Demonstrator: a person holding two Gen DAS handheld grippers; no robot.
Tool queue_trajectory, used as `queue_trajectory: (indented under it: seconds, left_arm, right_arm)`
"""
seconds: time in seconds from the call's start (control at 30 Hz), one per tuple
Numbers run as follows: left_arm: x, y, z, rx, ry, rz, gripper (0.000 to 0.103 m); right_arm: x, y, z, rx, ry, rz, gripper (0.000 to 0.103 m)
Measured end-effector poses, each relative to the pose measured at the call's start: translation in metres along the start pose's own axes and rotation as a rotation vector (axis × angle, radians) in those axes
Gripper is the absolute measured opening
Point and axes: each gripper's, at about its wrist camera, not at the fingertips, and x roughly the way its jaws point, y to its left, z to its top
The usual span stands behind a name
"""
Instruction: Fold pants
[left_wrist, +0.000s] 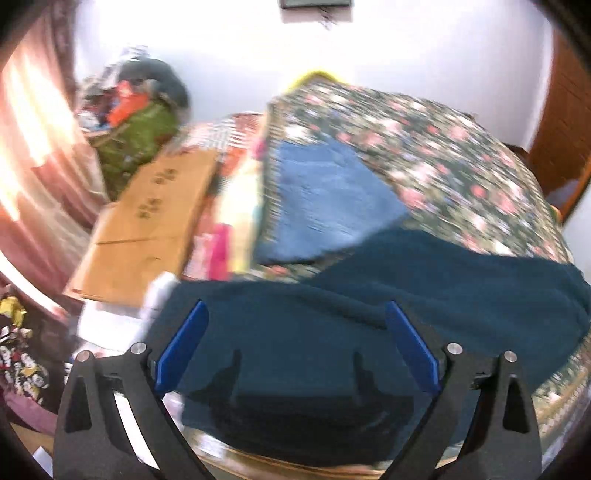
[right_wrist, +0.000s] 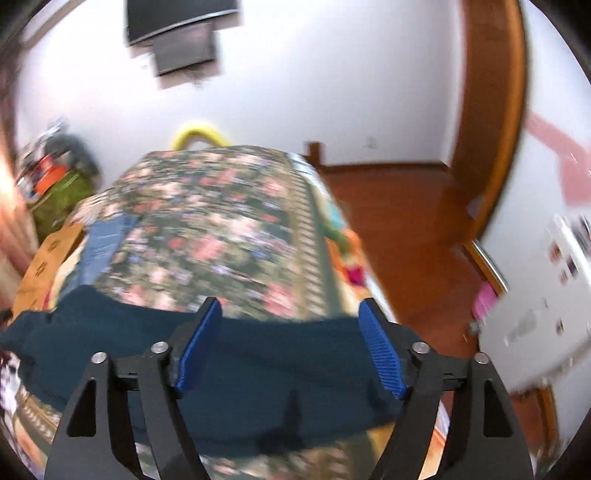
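Both wrist views look steeply down from close above the near end of the bed (left_wrist: 424, 147), facing its far end and the white wall (right_wrist: 295, 92), and share the dark teal pants (left_wrist: 332, 332).

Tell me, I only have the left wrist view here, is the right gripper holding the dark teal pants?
Observer: No. The right gripper is open above the dark teal pants, nothing between its fingers.
Operator: What's off the bed's right side?
Observer: A reddish wooden floor runs along the floral bedspread.
Operator: Anything on the wall?
Observer: A dark screen hangs high on the white wall, blurred.
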Motion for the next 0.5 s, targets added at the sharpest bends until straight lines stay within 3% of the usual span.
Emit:
queue_trajectory:
  seconds: [0.2,0.33,0.5]
  left_arm:
    - [0.019,0.076,0.018,-0.078,-0.003,0.062,0.100]
    - [0.046,0.115,0.028,-0.114,0.050,0.066,0.100]
    - [0.089,0.143,0.028,-0.131,0.130,0.068,0.100]
  right_arm:
    - [0.024,0.101,0.040,-0.154,-0.033,0.125,0.081]
    - [0.045,0.164,0.053,-0.243,-0.031,0.215,0.081]
    - [0.090,0.235,0.053,-0.338,0.041,0.301,0.081]
